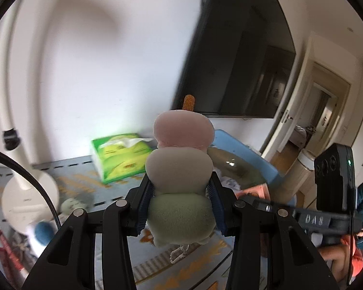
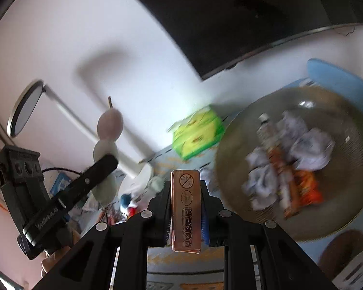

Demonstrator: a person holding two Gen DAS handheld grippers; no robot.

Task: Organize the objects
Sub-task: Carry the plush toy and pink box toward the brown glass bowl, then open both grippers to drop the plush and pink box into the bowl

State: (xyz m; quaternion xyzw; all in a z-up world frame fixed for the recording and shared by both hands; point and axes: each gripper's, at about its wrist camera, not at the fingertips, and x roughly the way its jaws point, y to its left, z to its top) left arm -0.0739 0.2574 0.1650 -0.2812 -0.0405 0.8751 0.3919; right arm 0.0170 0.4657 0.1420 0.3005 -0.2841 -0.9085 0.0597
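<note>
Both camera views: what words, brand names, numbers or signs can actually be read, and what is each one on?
"DAS": raised letters on the right gripper, seen from the left wrist.
Crossed-circle prohibition sign: top of the copper-coloured bar in the right gripper's closed jaws.
Outlined lettering along that bar: stylised, not surely readable.
Raised text on the left gripper: blurred.
Green tissue pack print: blurred.
Wrappers in the glass bowl: blurred.

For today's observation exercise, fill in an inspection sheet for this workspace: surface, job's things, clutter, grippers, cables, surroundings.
Surface: patterned blue tablecloth.
Job's things: plush dumpling skewer; copper-coloured flat case.
Clutter: green tissue box; bowl holding crumpled paper and packets; lamp base.
Grippers: left gripper shut on the skewer; right gripper shut on the case.
Cables: black cable.
Surroundings: white wall, dark television, doorway.
</note>
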